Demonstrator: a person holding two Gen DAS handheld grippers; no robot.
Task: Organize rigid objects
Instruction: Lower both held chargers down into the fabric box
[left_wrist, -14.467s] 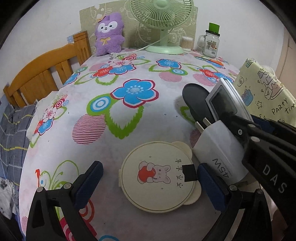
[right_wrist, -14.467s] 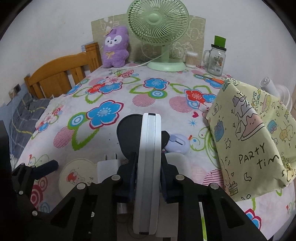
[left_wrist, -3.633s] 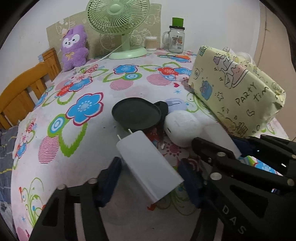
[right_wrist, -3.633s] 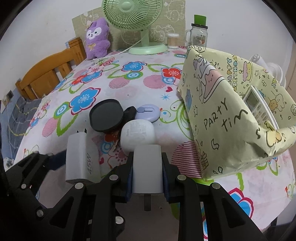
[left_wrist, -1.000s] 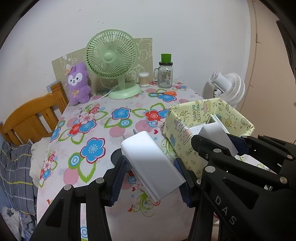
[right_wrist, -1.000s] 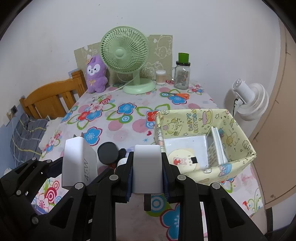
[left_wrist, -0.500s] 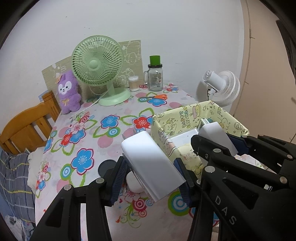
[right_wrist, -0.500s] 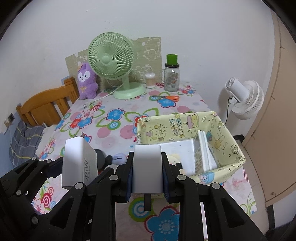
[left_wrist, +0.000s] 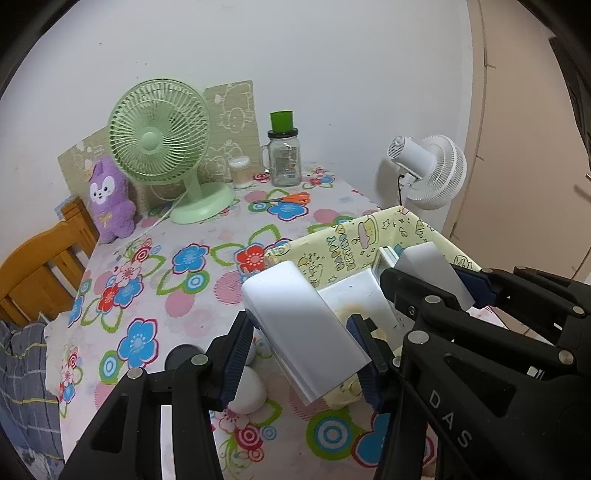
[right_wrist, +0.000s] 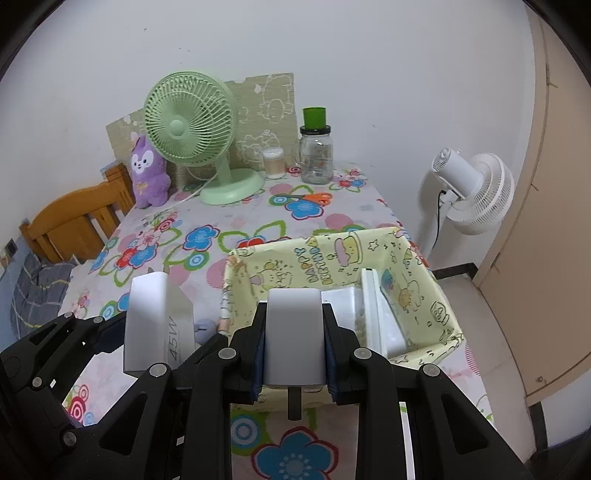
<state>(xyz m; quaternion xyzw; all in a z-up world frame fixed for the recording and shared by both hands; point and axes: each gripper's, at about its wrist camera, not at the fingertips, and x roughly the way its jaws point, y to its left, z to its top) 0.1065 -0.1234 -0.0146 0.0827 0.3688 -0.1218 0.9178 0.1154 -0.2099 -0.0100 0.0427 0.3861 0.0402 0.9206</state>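
Observation:
My left gripper (left_wrist: 303, 349) is shut on a large white 45W charger (left_wrist: 304, 328), held high above the table's near edge; it also shows in the right wrist view (right_wrist: 157, 323). My right gripper (right_wrist: 294, 341) is shut on a smaller white charger (right_wrist: 294, 334), held above the near side of the yellow patterned box (right_wrist: 332, 258). That box (left_wrist: 354, 240) holds a white tray and an upright remote (right_wrist: 371, 306). A white round object (left_wrist: 247, 387) and a black disc (left_wrist: 181, 356) lie on the table below my left gripper.
A floral cloth covers the table (right_wrist: 207, 236). At the back stand a green fan (right_wrist: 195, 129), a purple plush (right_wrist: 147, 173), a glass jar (right_wrist: 316, 151) and orange scissors (right_wrist: 306, 197). A white floor fan (right_wrist: 472, 188) stands to the right, a wooden chair (right_wrist: 74, 221) to the left.
Both grippers have kept rising and shifted right with their chargers still held. The box now sits more directly under the right gripper.

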